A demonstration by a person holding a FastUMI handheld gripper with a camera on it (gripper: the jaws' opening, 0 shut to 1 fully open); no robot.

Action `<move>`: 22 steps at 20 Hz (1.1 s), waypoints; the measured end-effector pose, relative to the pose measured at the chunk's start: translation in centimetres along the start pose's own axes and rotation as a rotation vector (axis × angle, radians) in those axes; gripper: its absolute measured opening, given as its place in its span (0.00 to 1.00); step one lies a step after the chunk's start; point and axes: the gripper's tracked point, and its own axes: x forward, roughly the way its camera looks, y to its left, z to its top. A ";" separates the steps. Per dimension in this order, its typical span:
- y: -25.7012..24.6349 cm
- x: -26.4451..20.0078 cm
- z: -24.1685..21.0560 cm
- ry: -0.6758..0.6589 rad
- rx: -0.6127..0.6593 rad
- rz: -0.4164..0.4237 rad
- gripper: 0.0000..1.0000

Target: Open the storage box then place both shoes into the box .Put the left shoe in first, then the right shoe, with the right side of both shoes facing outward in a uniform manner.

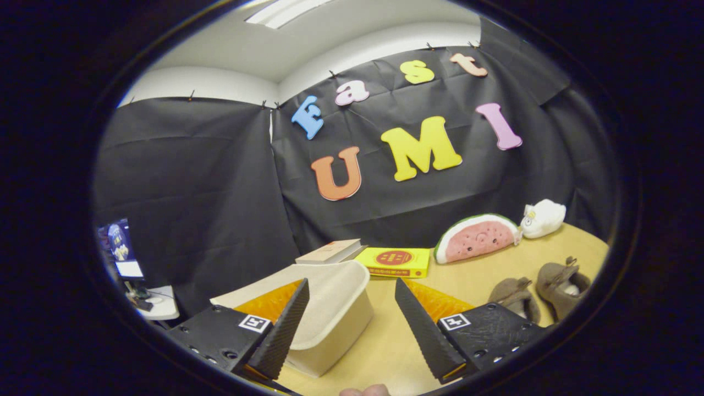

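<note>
While the lid's still on, we've got the gripper [352,311] spread wide, holding nothing | storage box [324,319] just ahead by one finger | shoes [542,291] well off beside it — risk: we shove the box instead of lifting its lid.

The storage box [335,308] looks like matt, smooth cream plastic. The bench [473,275] has a smooth wood-look top with a faint sheen. Both shoes [542,291] look soft and napped — suede or felt. The tool [352,316] stands open, its fingers [286,324] ridged and matt. The watermelon cushion [476,237] is plush cloth — the yellow book [395,262] has a glossy cover.
</note>
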 end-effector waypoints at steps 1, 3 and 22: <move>0.3 0.8 -0.5 0.016 0.022 0.006 0.95; 0.7 1.9 -1.5 0.044 0.075 0.023 0.95; 2.8 7.6 -4.3 0.281 0.598 0.177 0.36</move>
